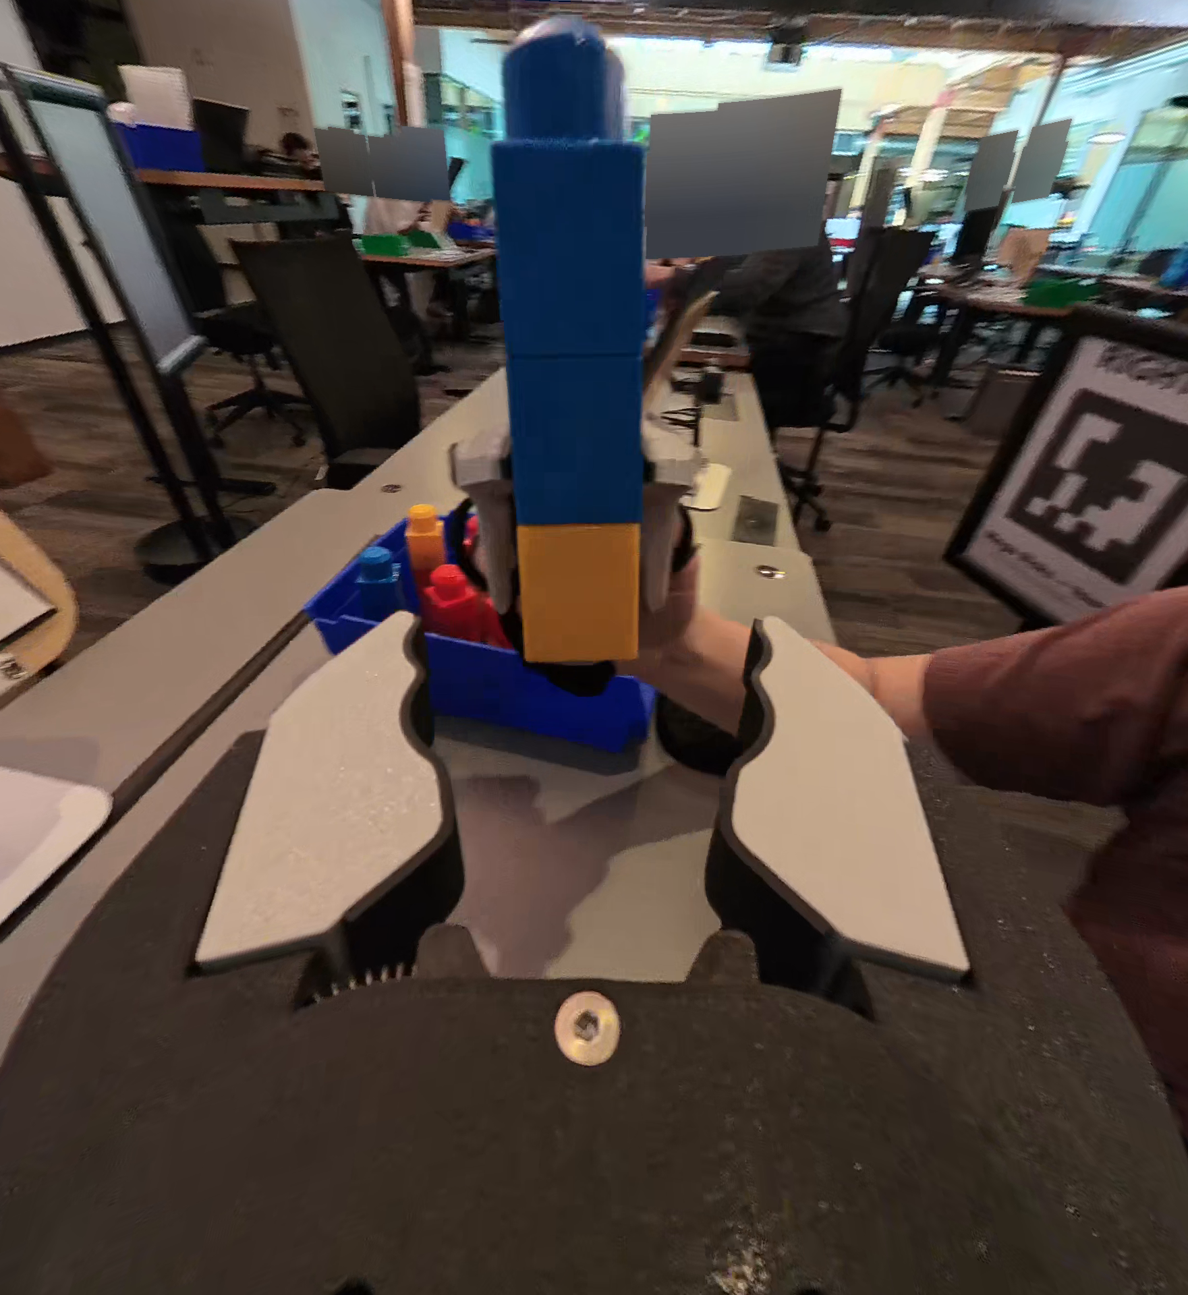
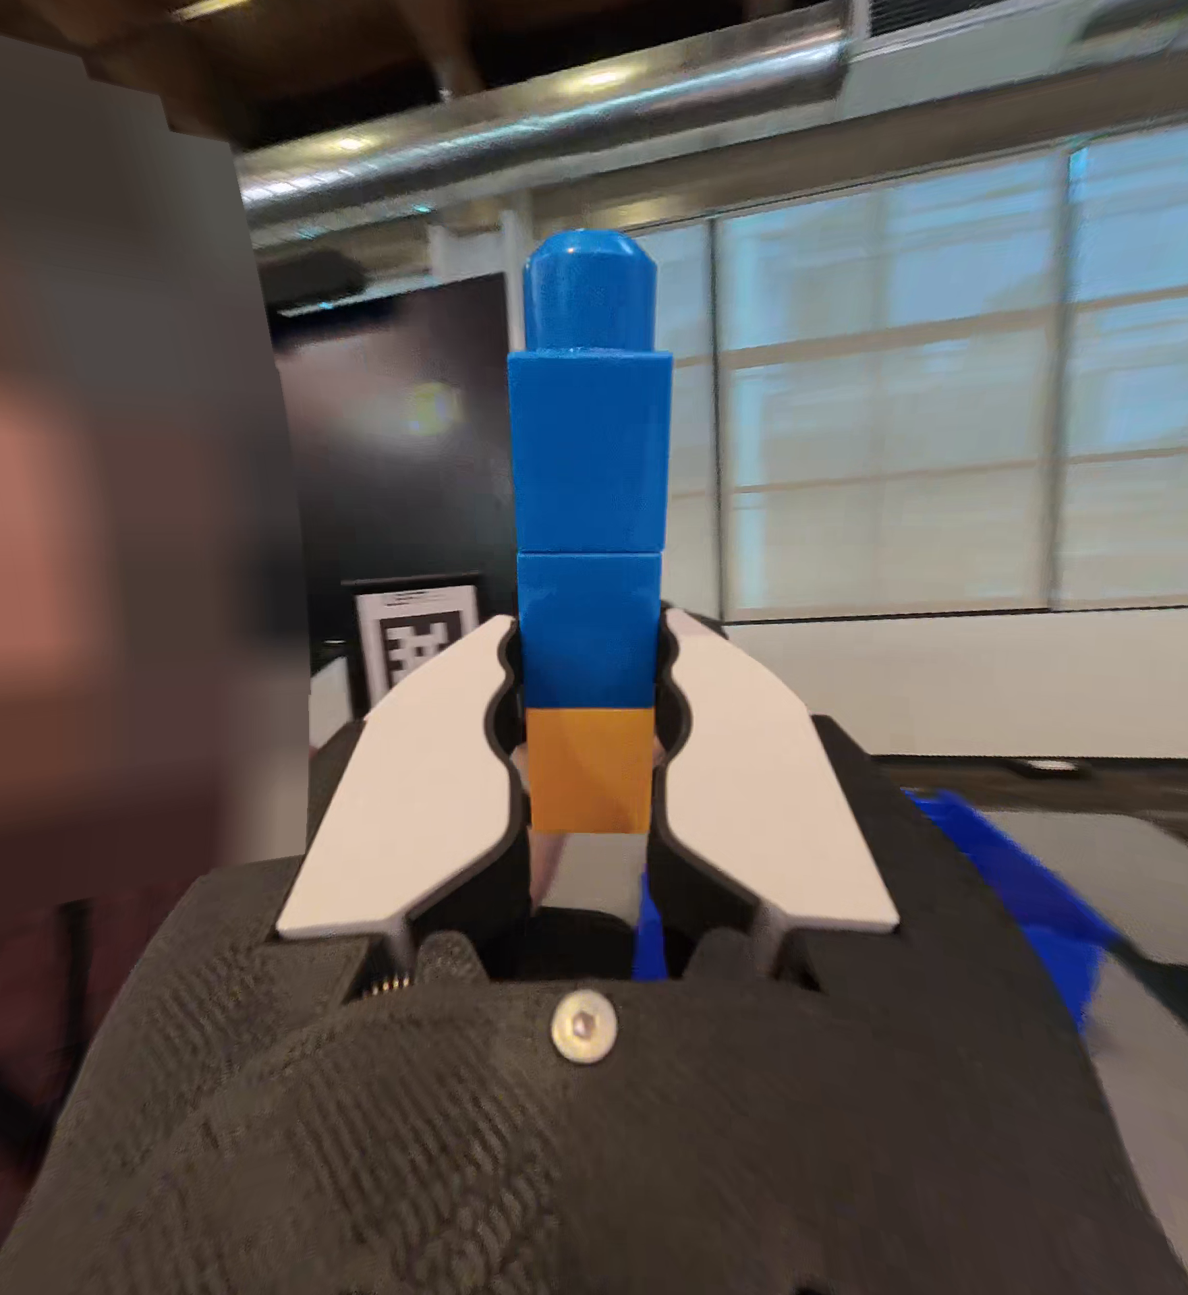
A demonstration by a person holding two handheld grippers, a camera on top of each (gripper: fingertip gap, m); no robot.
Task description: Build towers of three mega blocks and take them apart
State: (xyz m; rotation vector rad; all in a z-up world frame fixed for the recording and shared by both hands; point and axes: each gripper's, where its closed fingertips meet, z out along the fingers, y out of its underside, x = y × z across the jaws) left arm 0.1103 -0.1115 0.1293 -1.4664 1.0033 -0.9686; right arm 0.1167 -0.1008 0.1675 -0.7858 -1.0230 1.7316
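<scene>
A tower of three blocks (image 2: 587, 603), two blue above one orange, stands upright between my right gripper's (image 2: 589, 634) fingers. The pads press on the middle blue block and the orange block (image 2: 587, 771). In the left wrist view the same tower (image 1: 577, 420) is held up in the air by the right gripper (image 1: 577, 469), above a blue bin (image 1: 528, 690). My left gripper (image 1: 584, 648) is open and empty, its fingers (image 1: 352, 757) wide apart, just in front of the tower without touching it.
The blue bin holds loose blue (image 1: 377, 578), orange (image 1: 425, 543) and red (image 1: 452, 603) blocks on a grey table (image 1: 177, 666). A framed marker board (image 1: 1102, 483) stands at the right. A person's hand and sleeve (image 1: 1067, 701) reach in from the right. Office chairs and desks lie beyond. One gripper's finger ends stand about 4 cm off the other's.
</scene>
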